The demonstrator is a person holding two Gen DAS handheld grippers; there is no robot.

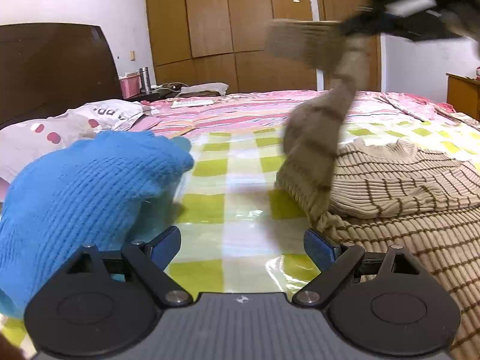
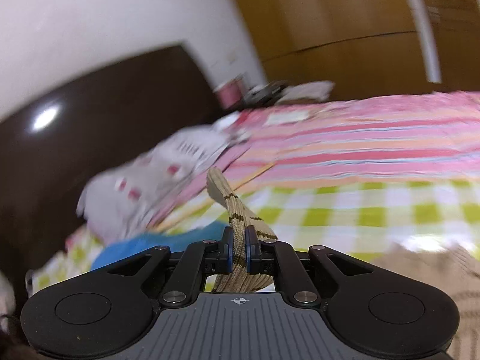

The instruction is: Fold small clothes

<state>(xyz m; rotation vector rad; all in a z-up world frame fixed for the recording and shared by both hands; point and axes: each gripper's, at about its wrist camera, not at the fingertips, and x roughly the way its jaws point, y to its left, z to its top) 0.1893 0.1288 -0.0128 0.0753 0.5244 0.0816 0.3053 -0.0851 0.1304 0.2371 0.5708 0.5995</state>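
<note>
Two jaws: right gripper (image 2: 238, 250) pinches the beige sweater (image 2: 237, 213); left gripper (image 1: 242, 247) gapes, empty, beside it.

Ribbed knit sweater (image 1: 399, 180), glossy plastic sheet (image 1: 237, 186)

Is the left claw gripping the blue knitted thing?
No. The left gripper stands wide open over the checked cloth, the blue knit garment lying beside it.

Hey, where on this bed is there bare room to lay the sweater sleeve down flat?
The free patch is the green-checked plastic sheet between the blue knit garment on the left and the beige striped knit sweater on the right. It sits straight ahead of the open left gripper. Further back, the pink striped bedspread has papers and a pillow crowding it.
</note>
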